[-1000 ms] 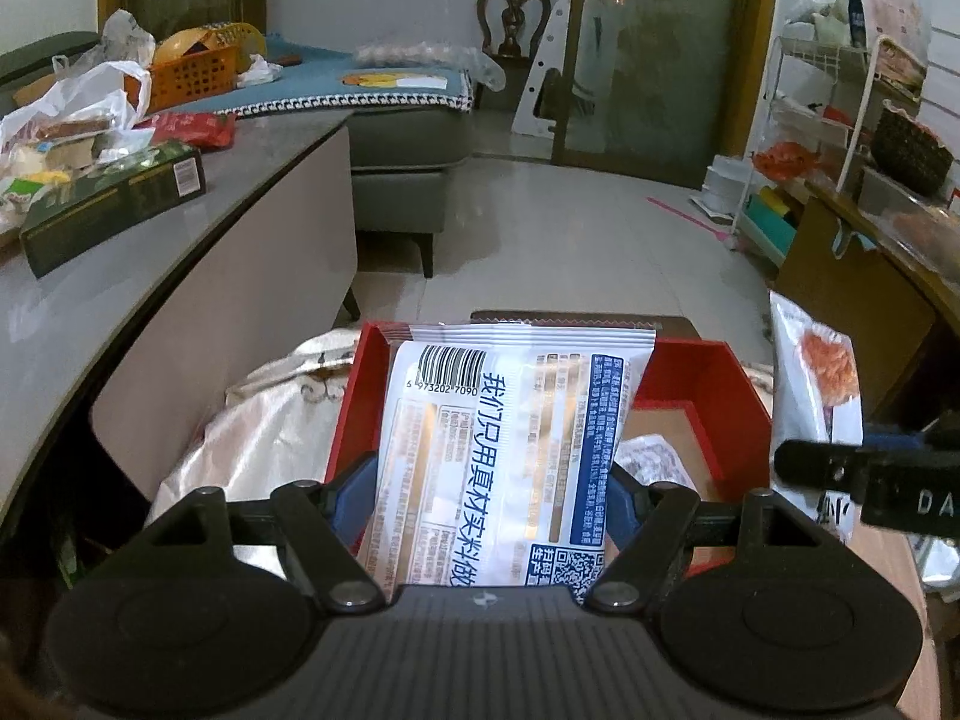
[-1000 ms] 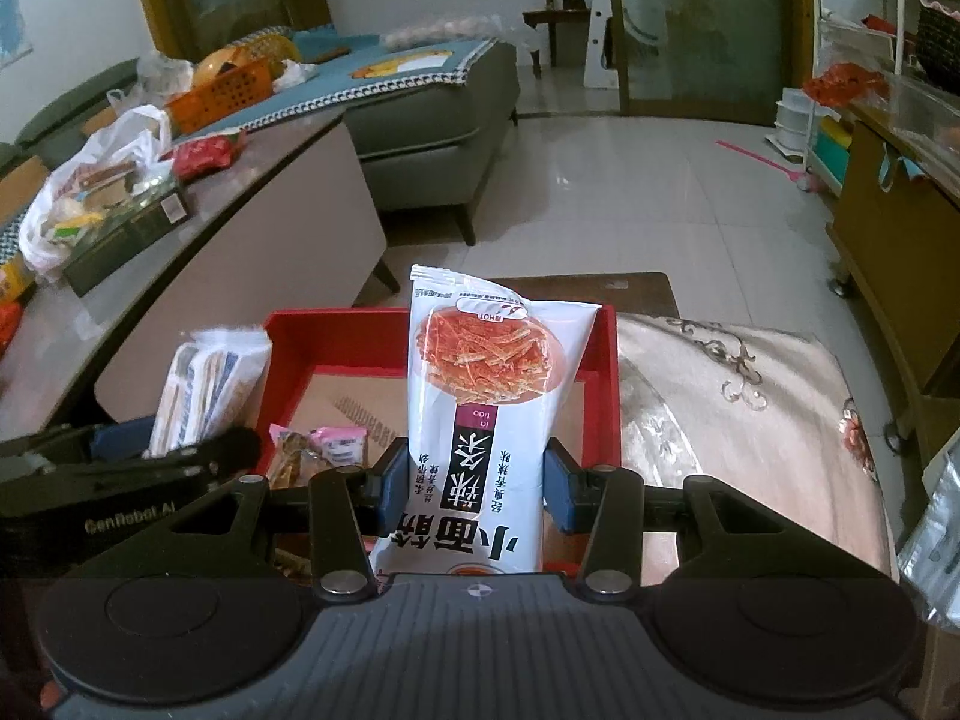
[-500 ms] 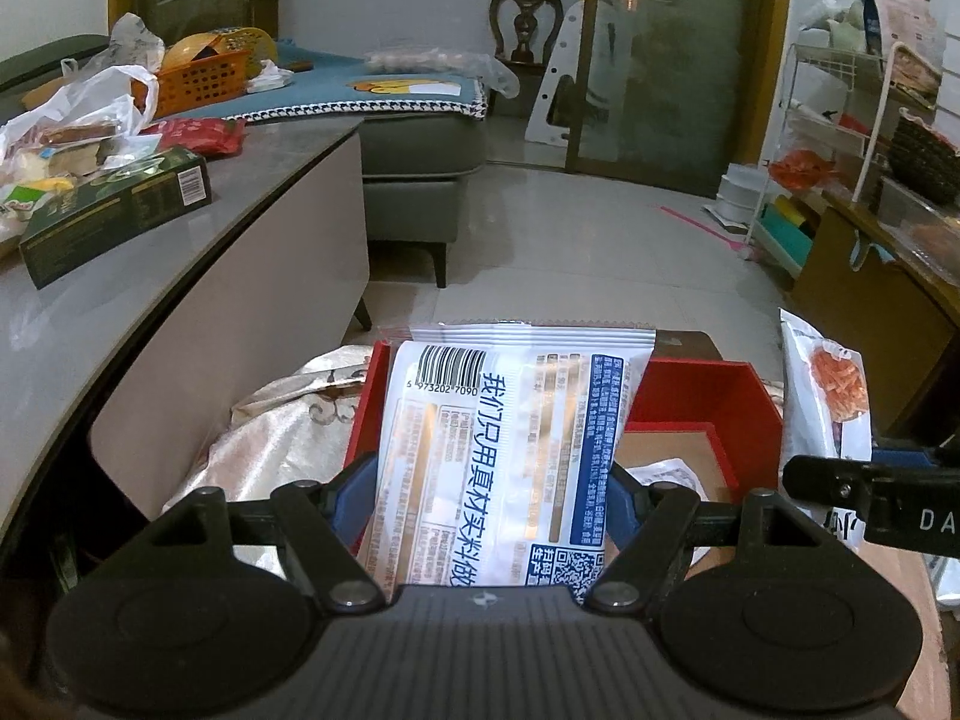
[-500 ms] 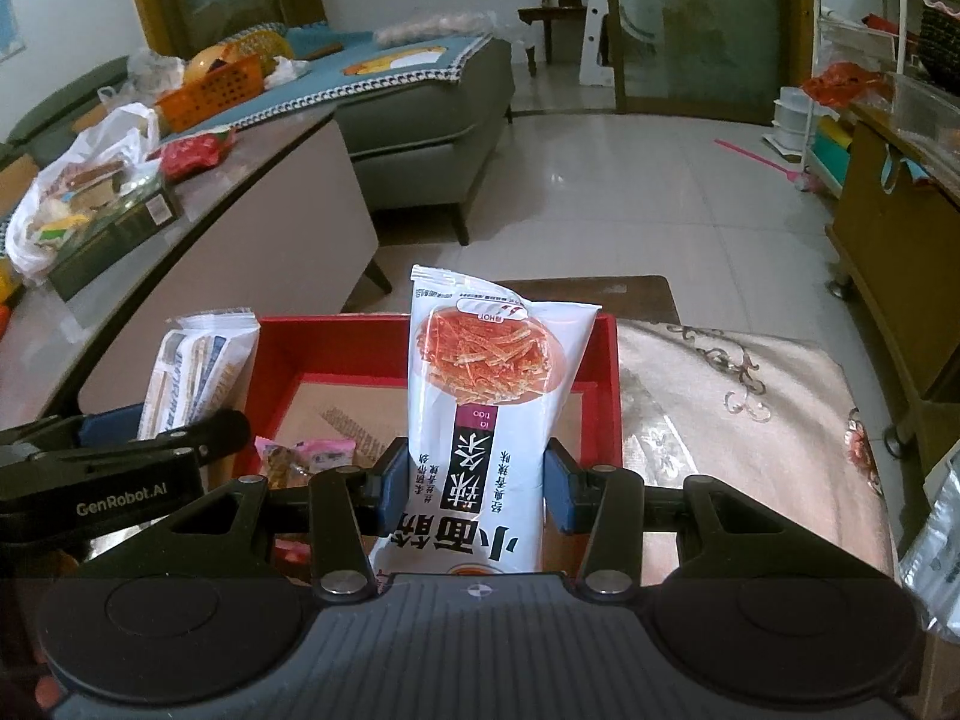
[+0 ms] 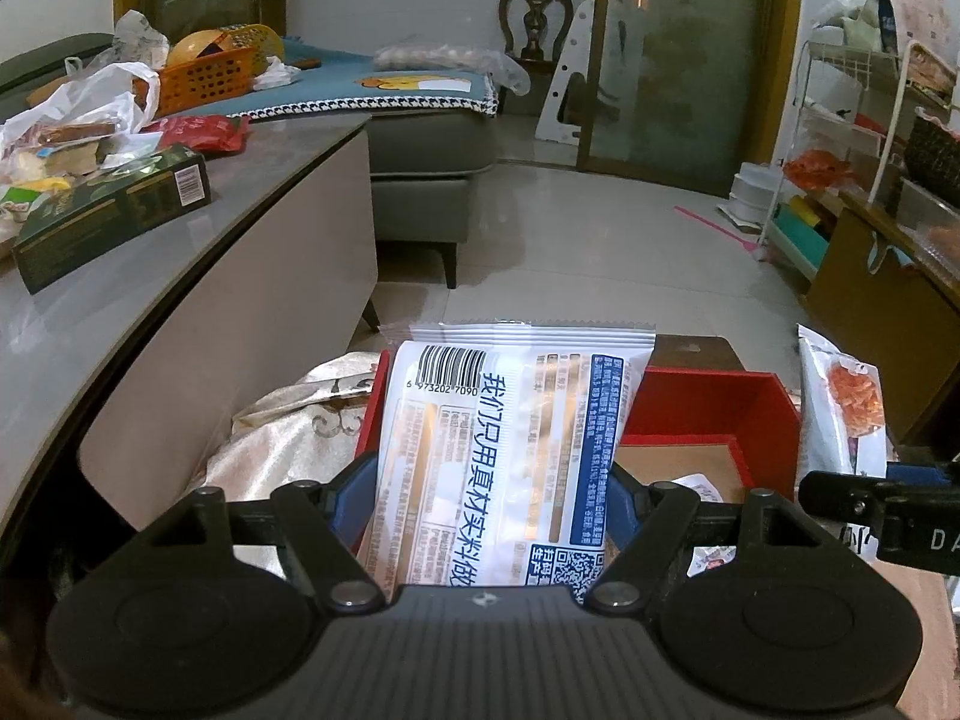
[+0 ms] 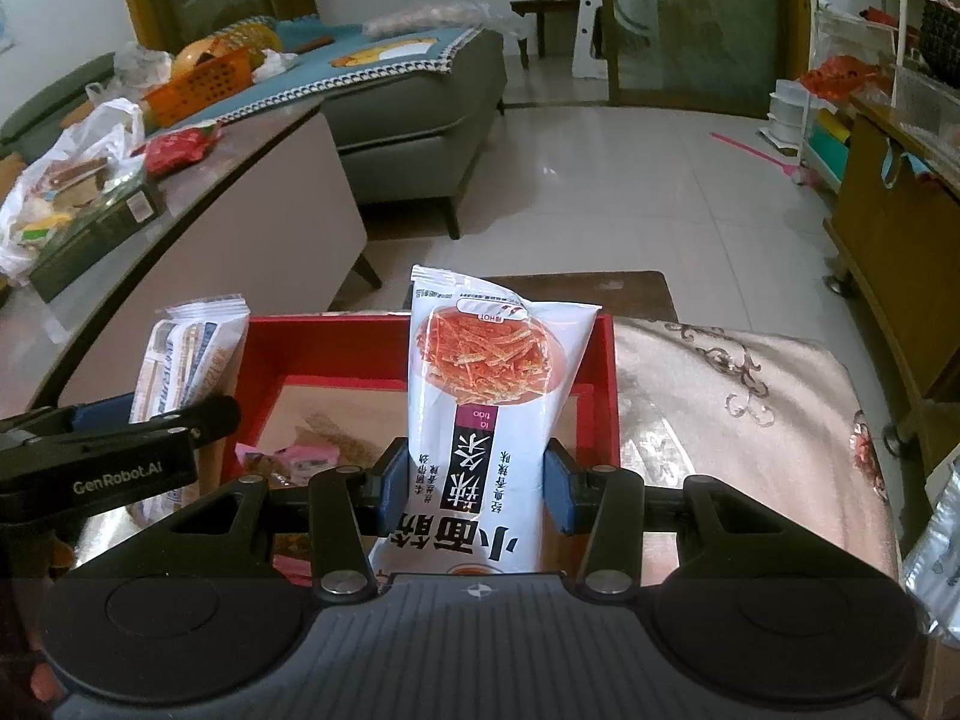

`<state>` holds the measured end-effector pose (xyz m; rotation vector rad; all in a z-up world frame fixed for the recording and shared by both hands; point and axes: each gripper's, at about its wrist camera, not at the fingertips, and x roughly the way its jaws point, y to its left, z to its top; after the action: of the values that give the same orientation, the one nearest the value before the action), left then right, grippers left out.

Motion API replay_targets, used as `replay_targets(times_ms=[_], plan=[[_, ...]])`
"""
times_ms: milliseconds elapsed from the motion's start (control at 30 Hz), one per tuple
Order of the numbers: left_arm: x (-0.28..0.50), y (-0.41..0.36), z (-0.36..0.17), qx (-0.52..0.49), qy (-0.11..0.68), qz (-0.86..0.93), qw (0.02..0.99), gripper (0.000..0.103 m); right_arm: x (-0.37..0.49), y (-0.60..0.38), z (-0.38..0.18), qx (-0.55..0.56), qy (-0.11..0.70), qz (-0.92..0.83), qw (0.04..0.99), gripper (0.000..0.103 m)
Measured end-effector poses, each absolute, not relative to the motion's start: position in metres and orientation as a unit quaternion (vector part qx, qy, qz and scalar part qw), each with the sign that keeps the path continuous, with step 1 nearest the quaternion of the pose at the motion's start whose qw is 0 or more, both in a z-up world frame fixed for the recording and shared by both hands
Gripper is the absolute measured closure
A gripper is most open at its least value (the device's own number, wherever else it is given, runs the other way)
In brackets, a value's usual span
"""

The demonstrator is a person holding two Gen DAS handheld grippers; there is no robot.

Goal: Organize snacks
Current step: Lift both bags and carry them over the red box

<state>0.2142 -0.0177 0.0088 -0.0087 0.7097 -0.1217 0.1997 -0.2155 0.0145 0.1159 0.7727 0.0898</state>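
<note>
The red box (image 6: 605, 396) lies open on a cream embroidered cloth (image 6: 732, 396), its brown cardboard floor showing, with a small pink-wrapped snack (image 6: 300, 455) lying inside near the left wall. Left of it runs a long grey desk (image 5: 180, 294) that carries a dark green carton (image 5: 114, 210), a white plastic bag (image 5: 90, 114) and a red packet (image 5: 204, 132).

The barcode packet (image 5: 510, 450), white with blue print, is held upright over the box's left side, pinched between the two blue pads of the left tool (image 5: 492, 504). The noodle-snack packet (image 6: 486, 420), white with orange strips pictured on it, stands over the box's near right part, clamped at its lower half by the right tool (image 6: 474, 480).
</note>
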Motion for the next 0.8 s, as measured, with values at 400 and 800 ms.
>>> replay_targets(times_ms=[400, 800], plan=[[0.225, -0.023, 0.003, 0.001, 0.35, -0.062, 0.935, 0.035, 0.213, -0.217, 0.006, 0.055, 0.387, 0.038, 0.919, 0.05], [0.242, -0.029, -0.013, 0.002, 0.368, -0.061, 0.928, 0.035, 0.229, -0.22, -0.011, 0.047, 0.407, 0.033, 0.912, 0.05]])
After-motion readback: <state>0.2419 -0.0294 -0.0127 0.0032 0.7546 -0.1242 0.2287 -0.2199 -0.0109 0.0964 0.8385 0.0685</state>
